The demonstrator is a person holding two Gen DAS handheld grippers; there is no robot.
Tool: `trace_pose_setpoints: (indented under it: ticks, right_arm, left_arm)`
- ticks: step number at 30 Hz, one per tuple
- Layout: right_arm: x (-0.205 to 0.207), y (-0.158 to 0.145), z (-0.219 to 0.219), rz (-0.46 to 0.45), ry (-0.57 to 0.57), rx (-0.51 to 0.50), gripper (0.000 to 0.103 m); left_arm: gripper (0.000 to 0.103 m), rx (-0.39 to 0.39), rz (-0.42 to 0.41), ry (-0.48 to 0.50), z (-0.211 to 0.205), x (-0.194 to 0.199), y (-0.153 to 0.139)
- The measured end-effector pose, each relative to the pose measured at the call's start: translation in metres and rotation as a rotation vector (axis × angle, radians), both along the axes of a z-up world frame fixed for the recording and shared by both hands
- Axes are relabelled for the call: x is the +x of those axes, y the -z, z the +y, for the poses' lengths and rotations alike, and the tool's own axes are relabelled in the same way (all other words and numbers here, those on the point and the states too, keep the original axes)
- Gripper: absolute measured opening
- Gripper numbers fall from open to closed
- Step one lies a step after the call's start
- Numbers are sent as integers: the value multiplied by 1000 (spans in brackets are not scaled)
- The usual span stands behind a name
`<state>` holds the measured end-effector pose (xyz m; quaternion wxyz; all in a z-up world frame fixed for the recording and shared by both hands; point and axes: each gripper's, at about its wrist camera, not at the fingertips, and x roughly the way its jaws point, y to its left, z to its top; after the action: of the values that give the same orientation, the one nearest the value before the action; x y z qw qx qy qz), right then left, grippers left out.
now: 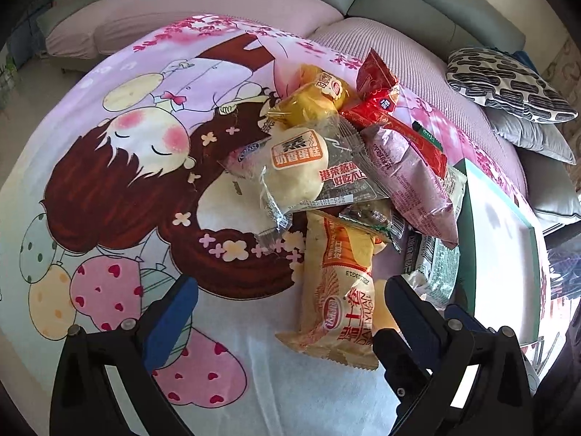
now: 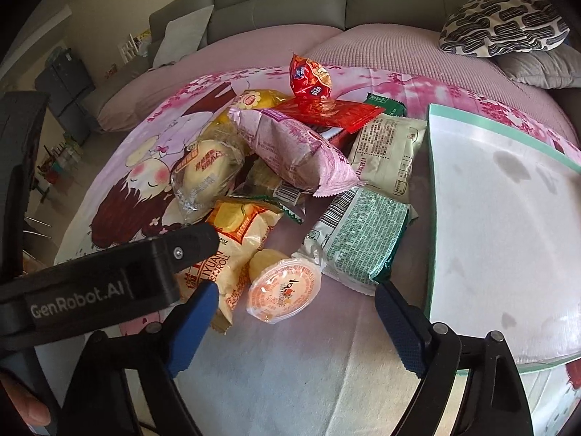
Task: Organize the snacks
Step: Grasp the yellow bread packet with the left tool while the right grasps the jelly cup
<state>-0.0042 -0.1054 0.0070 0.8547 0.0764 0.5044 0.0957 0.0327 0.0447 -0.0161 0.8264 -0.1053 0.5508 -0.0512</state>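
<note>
1. The left gripper has its jaws released and spread wide; its blue pads are pebbled rubber on matte black arms; nothing is pressed between them.
2. Between those jaws lies the lower end of a long egg roll packet, crinkled cream-and-orange film with a crimped, saw-toothed seam; it lies flat on the bed and is closer to the right-hand pad, but whether it touches that pad cannot be told.
3. Ahead of the left jaws the snack pile is heaped; a clear glossy wrapper holds a round, pale steamed cake; beyond it are a puffy pink pouch and a shiny red sachet.
4. The right gripper also has its jaws unclenched, gripping nothing; a small round jelly cup with a smooth orange foil lid sits just ahead of the gap, clear of both pads.
5. Ahead and to the right of the right jaws is a flat green-printed packet, rectangular and matte; farther right stands a shallow box with a teal rim and white inside.
6. Everything rests on a soft cartoon-print sheet, pink and smooth.
</note>
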Motion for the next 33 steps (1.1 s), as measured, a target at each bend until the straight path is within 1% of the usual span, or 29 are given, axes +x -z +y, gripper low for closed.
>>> trace_pose_setpoints:
  ticks: [1, 3, 4, 6, 8, 9, 10, 12, 15, 17, 22, 23, 24, 26, 31, 33]
  right_arm:
    - [1, 0, 0, -3, 3, -2, 82]
    - [3, 2, 1, 4, 10, -10, 74]
    - [4, 3, 2, 8, 8, -13, 72]
    - [3, 3, 5, 4, -2, -15, 72]
    - [3, 4, 7, 3, -10, -24, 68]
    - [3, 6, 8, 5, -11, -30, 65]
    - [4, 8, 9, 11, -14, -28, 59]
    - [6, 14, 9, 37, -16, -4, 50]
    - [9, 18, 10, 45, -14, -6, 50]
    - [10, 19, 10, 43, -16, -2, 50]
    - [10, 21, 11, 46, -16, -6, 50]
    - [10, 21, 12, 45, -15, -5, 49]
    - [10, 21, 12, 44, -14, -2, 49]
    - [10, 21, 10, 45, -11, 8, 49]
    - [8, 19, 8, 49, -10, 15, 49]
    - [8, 17, 7, 50, -11, 21, 49]
  left_arm:
    - [98, 0, 0, 7, -1, 1, 0]
    - [85, -14, 4, 22, -5, 2, 0]
    - [84, -24, 13, 30, -7, 4, 2]
    - [76, -29, 29, 37, -10, 7, 5]
    - [70, -22, 36, 45, -13, 9, 7]
    - [67, -24, 39, 50, -14, 9, 8]
    - [65, -32, 44, 54, -16, 10, 9]
    - [58, -40, 51, 59, -17, 11, 10]
    - [52, -75, 63, 53, -12, 11, 13]
    - [51, -96, 69, 46, -9, 10, 15]
    - [51, -117, 82, 39, -6, 8, 18]
    - [49, -123, 82, 38, -5, 8, 18]
    - [43, -132, 79, 37, -5, 8, 18]
    - [38, -153, 74, 40, -4, 7, 16]
    - [35, -125, 53, 53, -9, 6, 12]
    - [34, -126, 48, 50, -13, 5, 10]
